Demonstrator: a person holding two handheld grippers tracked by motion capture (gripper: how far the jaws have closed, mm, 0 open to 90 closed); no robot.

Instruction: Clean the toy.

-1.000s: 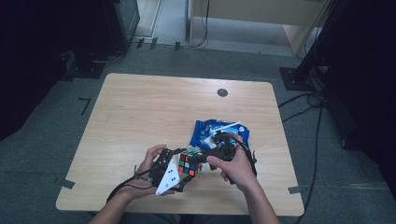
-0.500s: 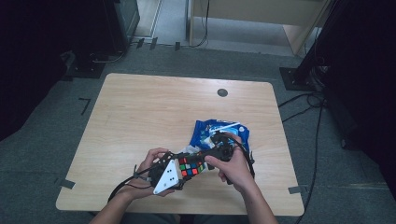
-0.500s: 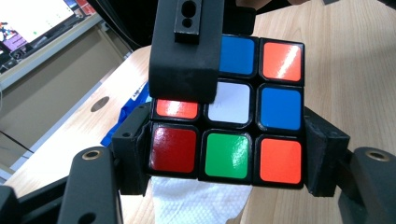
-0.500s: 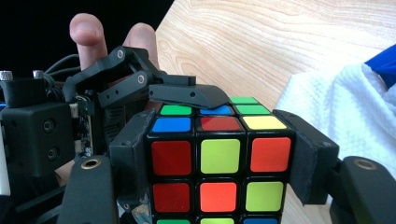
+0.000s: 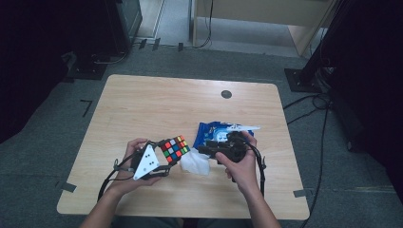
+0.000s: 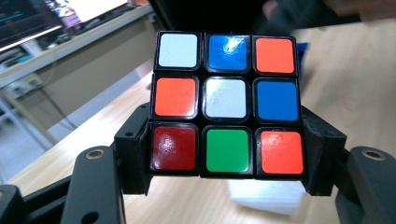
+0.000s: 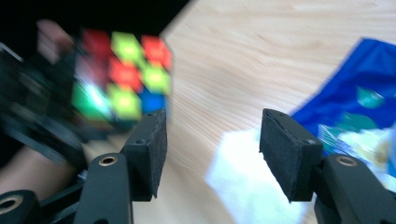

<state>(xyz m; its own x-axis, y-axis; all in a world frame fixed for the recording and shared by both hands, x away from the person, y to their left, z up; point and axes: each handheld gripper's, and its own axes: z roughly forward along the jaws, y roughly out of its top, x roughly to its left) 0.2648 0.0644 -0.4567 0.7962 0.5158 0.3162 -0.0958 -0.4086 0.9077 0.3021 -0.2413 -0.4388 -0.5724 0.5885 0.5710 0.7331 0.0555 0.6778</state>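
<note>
Fingers (image 6: 322,154) of my left gripper (image 6: 226,161) are clamped on the two sides of a black-framed puzzle cube with coloured square stickers (image 6: 226,102), holding it clear above the desk; the face toward that gripper's camera shows white, blue and orange across the top, orange, white and blue in the middle, dark red, green and orange below. From above, the cube (image 5: 174,148) sits just ahead of my left hand (image 5: 135,164), over the near middle of the pale wooden desk (image 5: 157,104).

My right gripper (image 7: 212,154) has its fingers (image 7: 289,154) standing apart, having just been narrowing, with nothing pinched between them; past them lies a white, soft-looking wad, perhaps tissue (image 7: 243,182), though the blur makes that uncertain. In the high view that white wad (image 5: 196,165) rests on the desk between my two hands, touching or just beside a crumpled blue plastic packet (image 5: 216,132), which lies under the front of my right hand (image 5: 240,159). The cube and my right gripper are near but apart.
</note>
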